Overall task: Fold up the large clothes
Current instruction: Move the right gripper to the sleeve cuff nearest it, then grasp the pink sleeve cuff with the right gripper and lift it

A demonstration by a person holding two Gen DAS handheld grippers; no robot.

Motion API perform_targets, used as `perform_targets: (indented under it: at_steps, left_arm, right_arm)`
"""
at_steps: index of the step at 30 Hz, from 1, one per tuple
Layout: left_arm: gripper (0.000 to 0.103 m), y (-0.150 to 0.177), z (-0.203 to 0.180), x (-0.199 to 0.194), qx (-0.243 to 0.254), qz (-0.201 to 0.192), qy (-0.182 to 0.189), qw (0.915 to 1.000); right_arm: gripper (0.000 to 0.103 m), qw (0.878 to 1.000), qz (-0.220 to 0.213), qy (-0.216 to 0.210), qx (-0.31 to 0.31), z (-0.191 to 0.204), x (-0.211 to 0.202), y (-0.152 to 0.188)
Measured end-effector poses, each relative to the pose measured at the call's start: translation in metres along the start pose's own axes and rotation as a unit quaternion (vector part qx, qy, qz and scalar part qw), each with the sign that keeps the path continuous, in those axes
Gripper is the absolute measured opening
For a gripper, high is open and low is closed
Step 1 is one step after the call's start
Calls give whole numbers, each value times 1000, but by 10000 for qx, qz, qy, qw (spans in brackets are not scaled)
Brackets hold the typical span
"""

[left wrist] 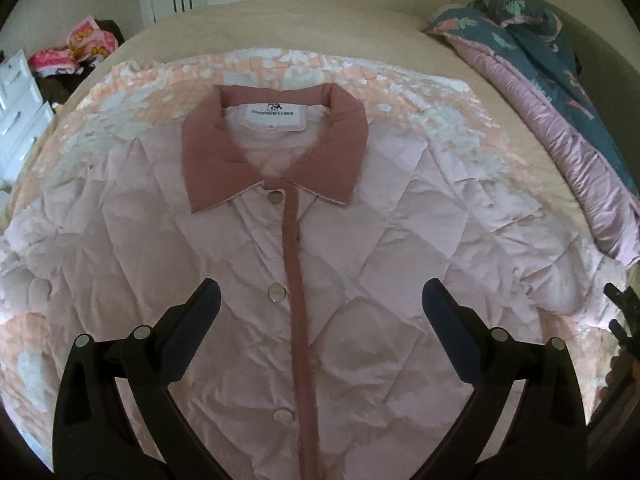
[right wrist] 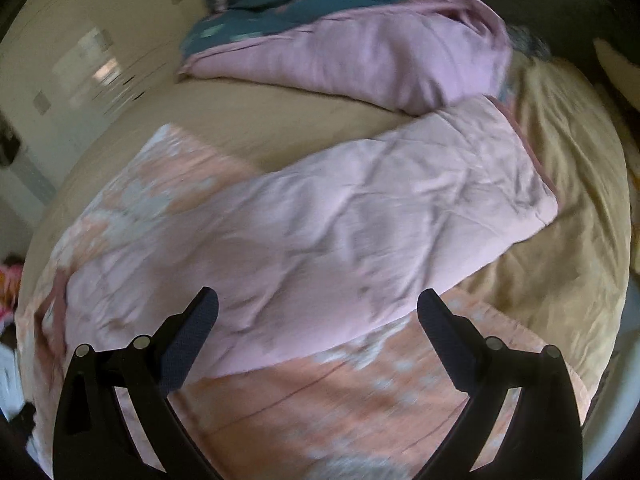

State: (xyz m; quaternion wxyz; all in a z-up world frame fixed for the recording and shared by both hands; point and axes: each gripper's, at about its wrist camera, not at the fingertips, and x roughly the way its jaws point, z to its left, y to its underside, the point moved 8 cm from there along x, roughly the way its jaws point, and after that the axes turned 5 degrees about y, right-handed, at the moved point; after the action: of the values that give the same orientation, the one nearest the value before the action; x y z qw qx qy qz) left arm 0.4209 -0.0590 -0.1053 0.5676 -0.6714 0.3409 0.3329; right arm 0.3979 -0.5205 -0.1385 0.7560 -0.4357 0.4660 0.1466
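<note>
Pink quilted jacket (left wrist: 320, 264) flat on bed (left wrist: 280, 36), both tongs agape.

what the two views kept out of sight

the jacket (left wrist: 360, 240) ran off the bottom edge below its third snap, hem unseen; its neck label (left wrist: 273, 113) was too small to read. the right wrist view was smeared, the sleeve (right wrist: 360, 216) quilting unclear, the wardrobe (right wrist: 84, 64) blurred.
</note>
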Motion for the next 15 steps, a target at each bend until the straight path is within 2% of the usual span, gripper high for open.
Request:
perform_targets:
  at_steps: [9,12,15]
  left_arm:
    - [94,-5,-7,25,81,119,-105,9998]
    - [94,-4,-8,33,41,231,-93,9997]
    - [94,-6,-5,38,17,318,-106,9994]
  right_arm:
    - [99,9914,354,76,1258,-61,44,-13]
    - [99,9876,466,117,1495,-74,61,-17]
    - [99,9855,341,120,1661,-85,71,-26]
